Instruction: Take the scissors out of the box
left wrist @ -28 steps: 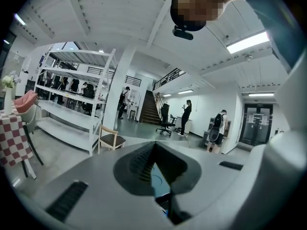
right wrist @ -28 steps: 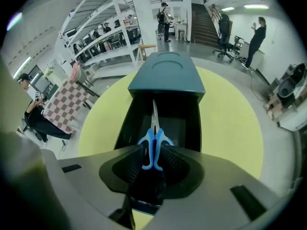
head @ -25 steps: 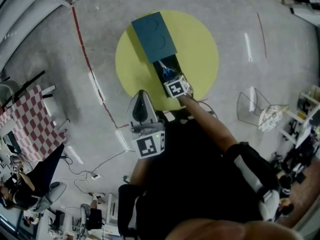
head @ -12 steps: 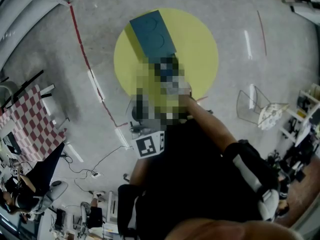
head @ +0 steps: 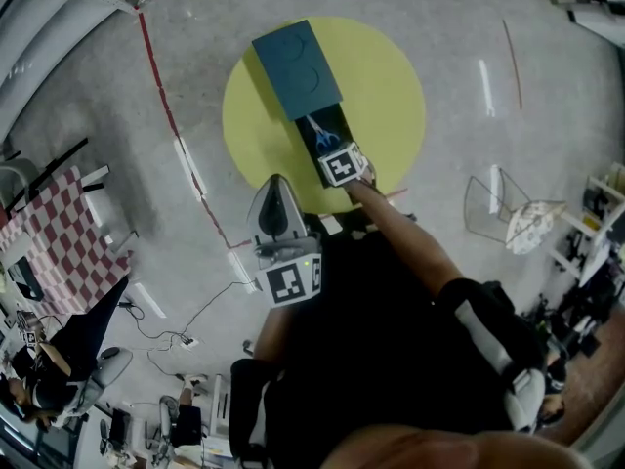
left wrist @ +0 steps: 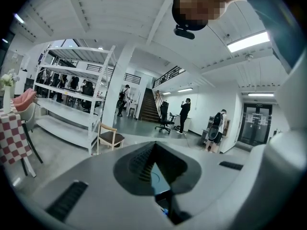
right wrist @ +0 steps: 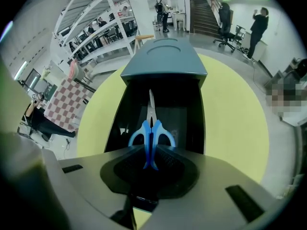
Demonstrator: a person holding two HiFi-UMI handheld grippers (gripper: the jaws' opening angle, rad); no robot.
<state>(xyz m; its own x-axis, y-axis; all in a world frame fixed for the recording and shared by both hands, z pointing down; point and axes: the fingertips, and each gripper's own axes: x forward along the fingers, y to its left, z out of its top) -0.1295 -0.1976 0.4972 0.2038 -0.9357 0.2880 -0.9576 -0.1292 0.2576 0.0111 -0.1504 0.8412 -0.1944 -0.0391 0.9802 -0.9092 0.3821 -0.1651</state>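
On the head view I look steeply down on a round yellow table (head: 391, 96) with a long dark teal box (head: 296, 62) lying across it. The far part is covered by its lid and the near part is open. The right gripper (head: 330, 150) reaches over the open end, its marker cube just behind, and the blue scissors (head: 322, 137) show as a small shape inside the box. From here I cannot read either gripper's jaws. The left gripper (head: 276, 189) hangs near my body, off the table and well apart from the box. A red tape line (head: 166, 106) crosses the floor beside the table.

The left gripper view shows none of the table. It looks out across the hall at white shelving (left wrist: 72, 95), a wooden chair (left wrist: 109, 137) and a staircase (left wrist: 149, 107). The left gripper (left wrist: 153, 150) has its fingers pressed together at the tips with nothing between them.

The right gripper view gives me what the head view cannot. The right gripper (right wrist: 149, 153) has its fingers clamped on the blue handle loops of the scissors (right wrist: 152, 131). The blades point away from me along the middle of the open box (right wrist: 165, 56), over its dark floor. Whether they rest on that floor or sit lifted off it, I cannot tell. The yellow table (right wrist: 230, 109) spreads on both sides.
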